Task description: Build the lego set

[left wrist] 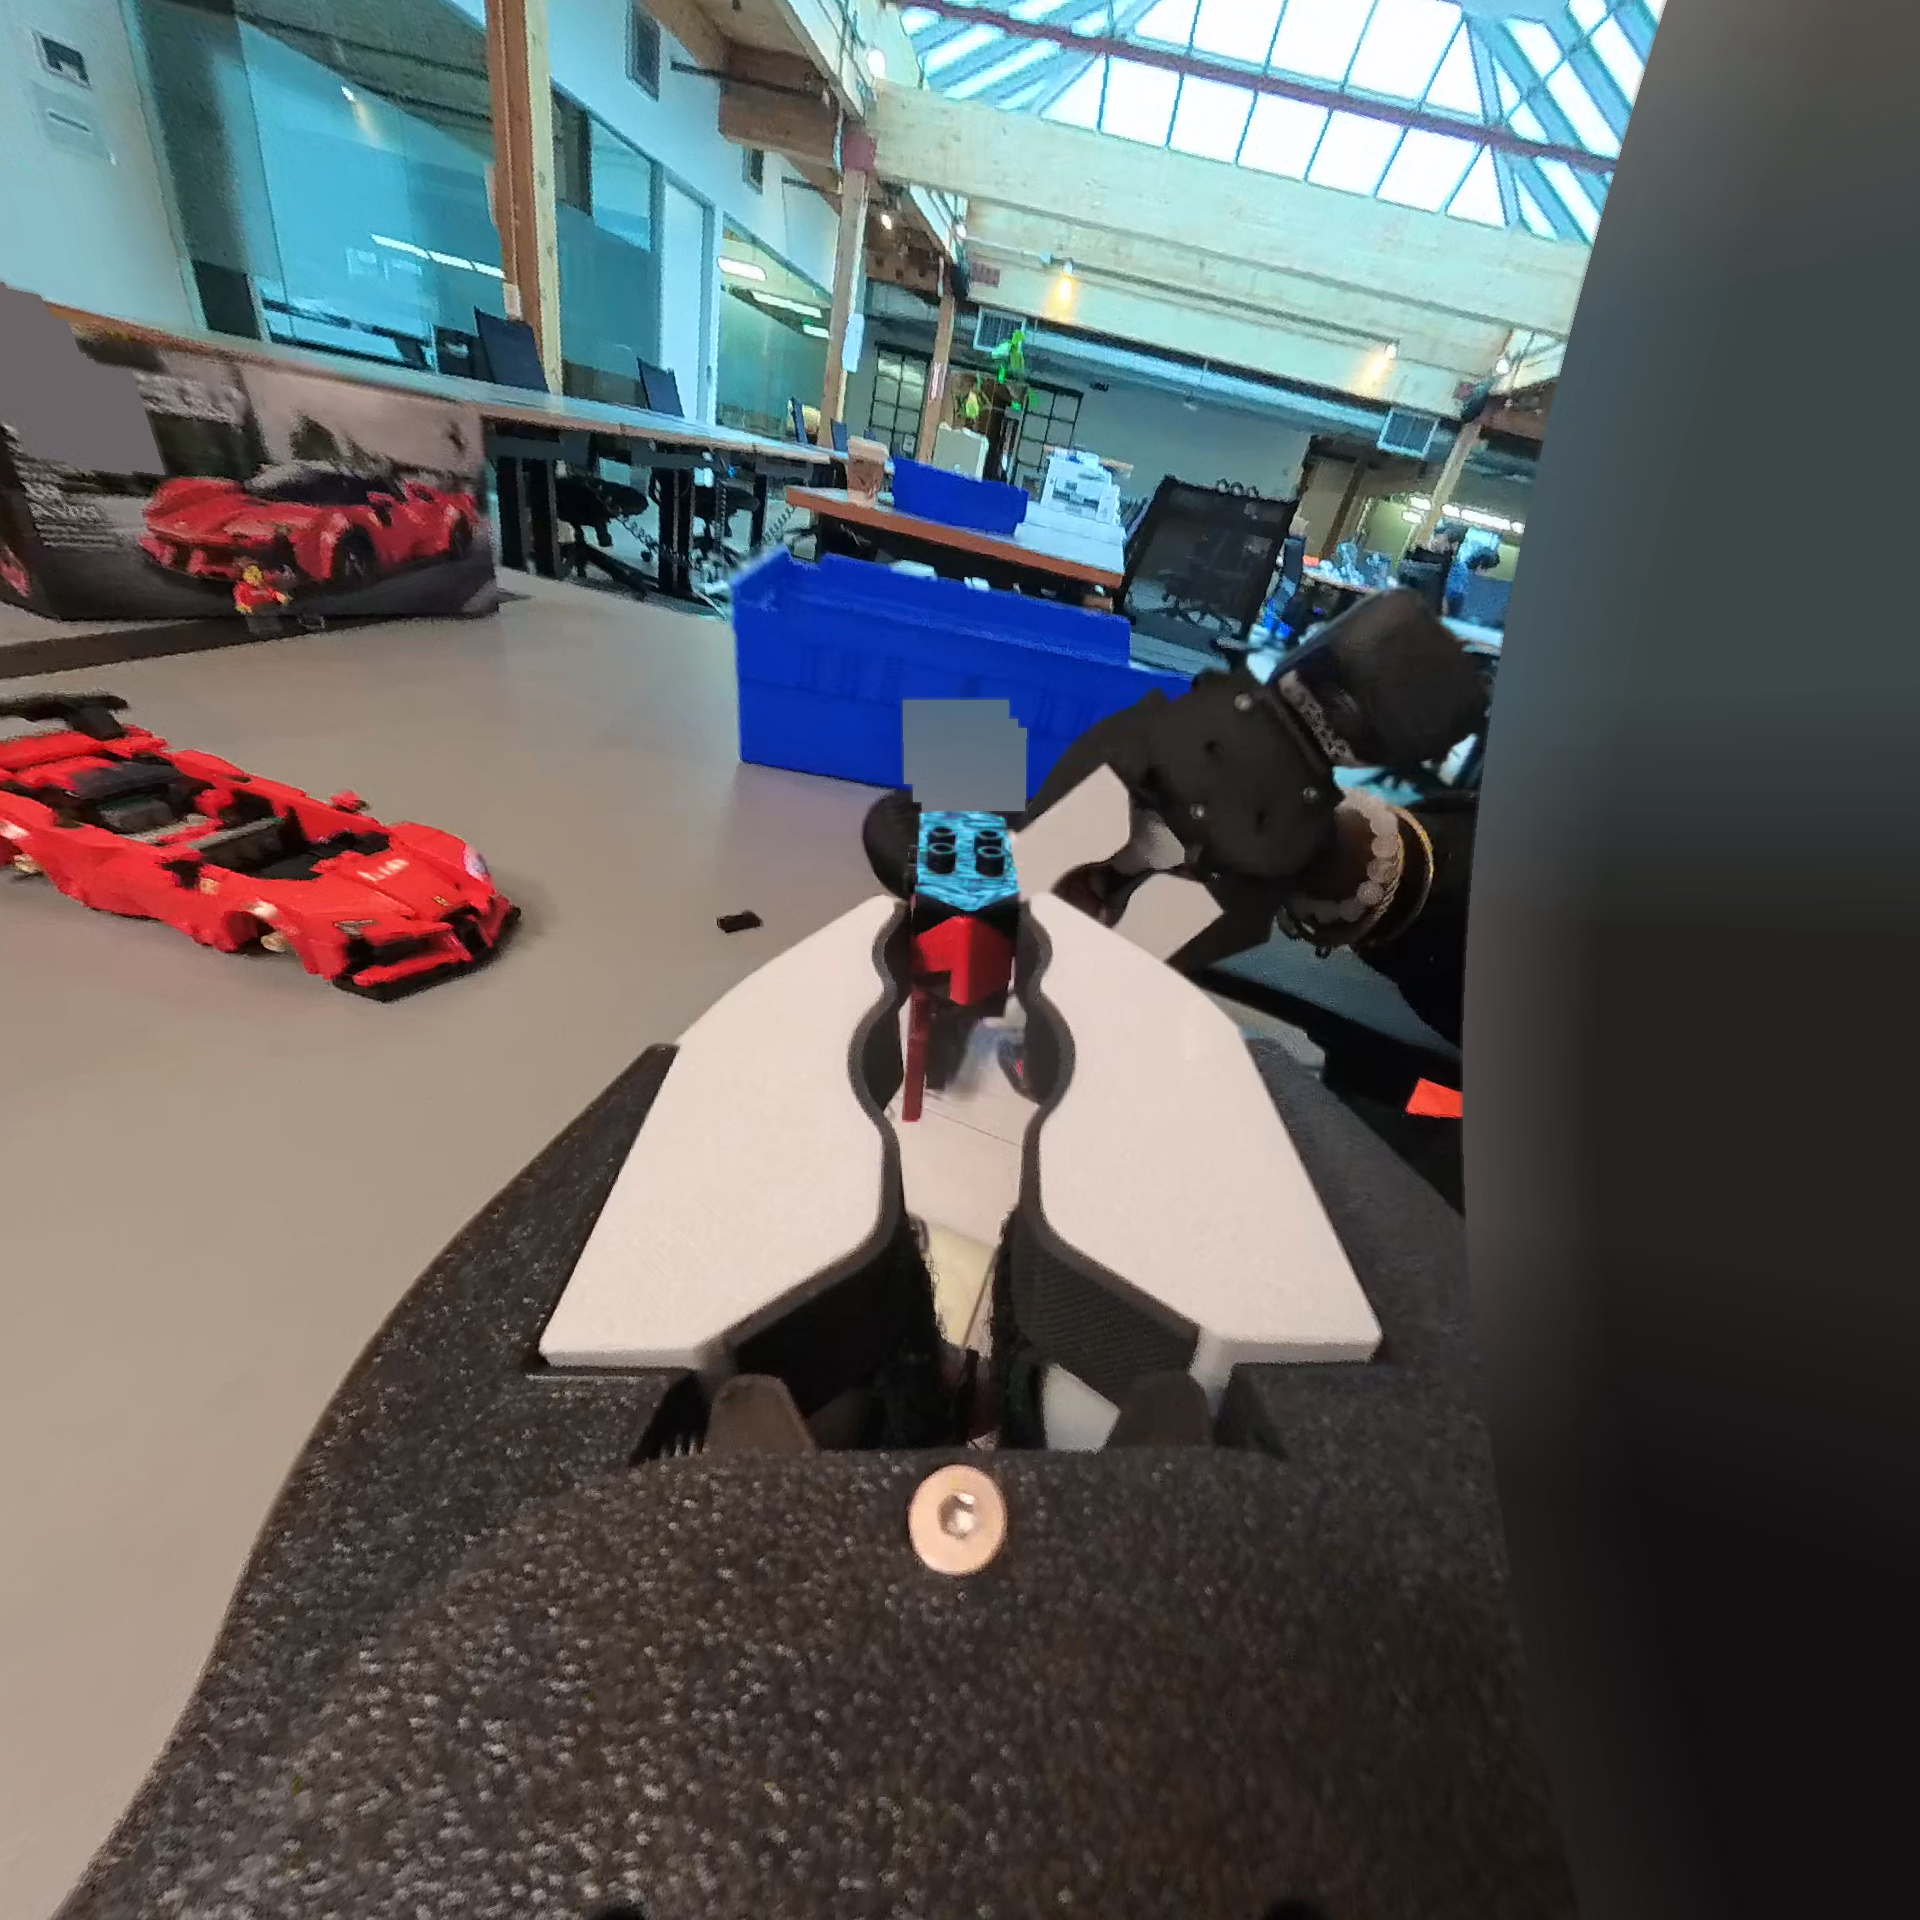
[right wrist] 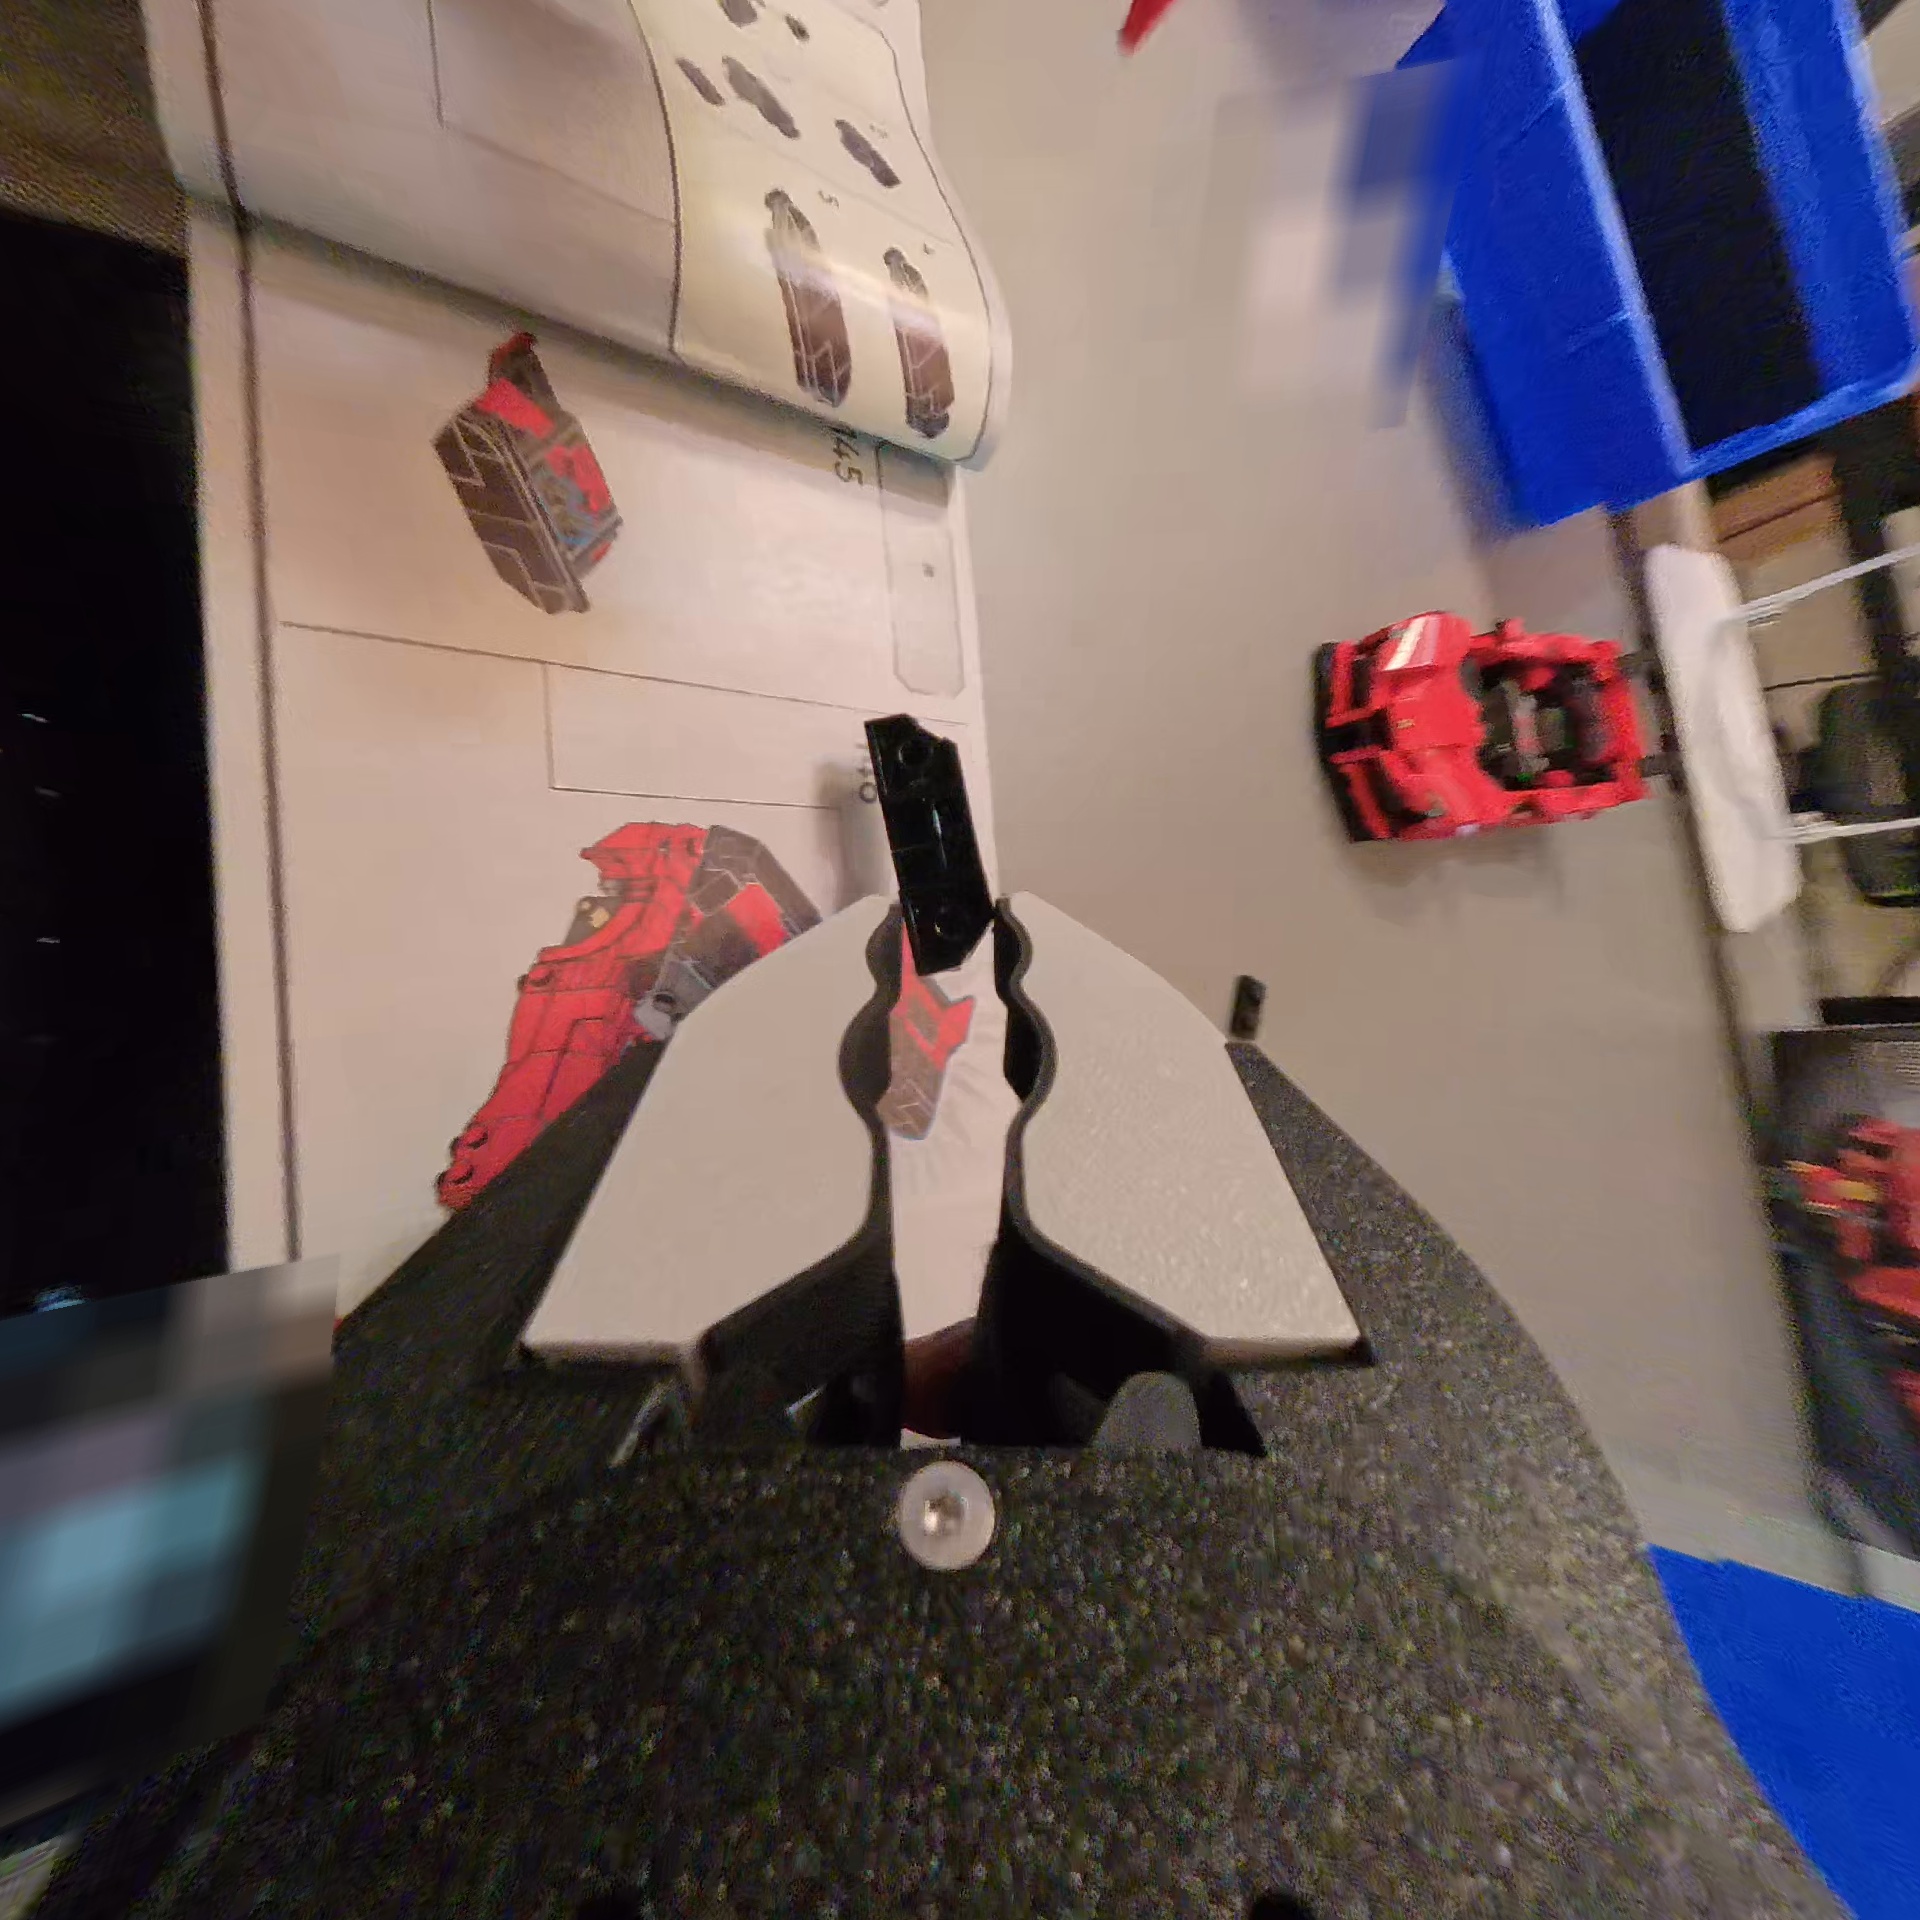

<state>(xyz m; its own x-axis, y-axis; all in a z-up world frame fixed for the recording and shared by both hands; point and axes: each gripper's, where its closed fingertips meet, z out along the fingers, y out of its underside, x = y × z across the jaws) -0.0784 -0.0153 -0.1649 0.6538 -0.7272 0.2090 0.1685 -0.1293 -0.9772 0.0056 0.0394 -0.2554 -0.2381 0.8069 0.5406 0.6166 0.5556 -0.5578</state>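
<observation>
While a small red, black and blue assembly (left wrist: 961,925) is pinched in the left tongs (left wrist: 961,940), a black plate (right wrist: 928,844) is clamped by the right tongs (right wrist: 935,935) over the instruction booklet (right wrist: 582,644). Nearby, the red car (left wrist: 239,842) rests on the surface (left wrist: 582,790); the blue bin's (left wrist: 914,665) contents cannot be seen.

glossy black plastic piece (right wrist: 928,847)

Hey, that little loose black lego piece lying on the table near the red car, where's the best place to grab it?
Judging by its pose, come from straight above. The small black piece lies flat and low on the grey table, apart from the red car, so pinch across its short width. Both grippers are full now, so one must free up first.
</observation>
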